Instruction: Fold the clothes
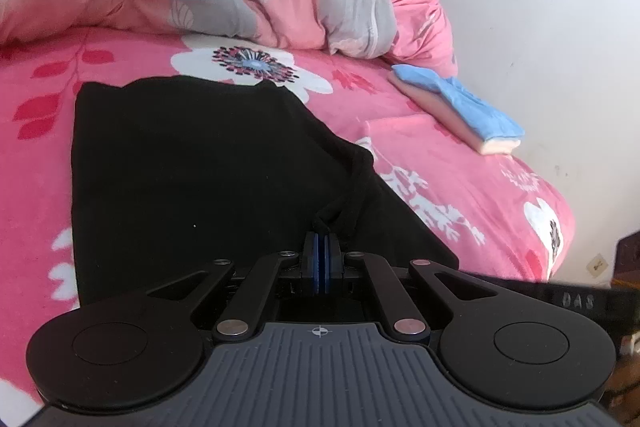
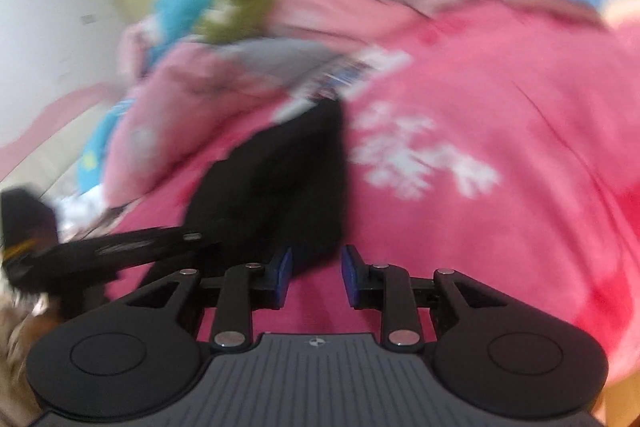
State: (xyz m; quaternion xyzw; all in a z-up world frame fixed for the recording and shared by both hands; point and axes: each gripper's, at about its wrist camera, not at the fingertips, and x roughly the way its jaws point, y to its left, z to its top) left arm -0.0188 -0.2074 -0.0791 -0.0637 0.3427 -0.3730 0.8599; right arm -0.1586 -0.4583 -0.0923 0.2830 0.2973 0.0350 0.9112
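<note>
The left gripper (image 1: 321,239) pinches a bunched fold of the flat black cloth garment (image 1: 180,167) on the pink floral bedsheet (image 1: 360,99). The right gripper (image 2: 316,263) stands partly open, holding nothing.

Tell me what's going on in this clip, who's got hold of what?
A person is folding a black garment on a pink floral bed with two handheld grippers. The left gripper is shut on a bunched edge of the garment. The right gripper is open with nothing between its fingers, just short of the garment; that view is blurred.
</note>
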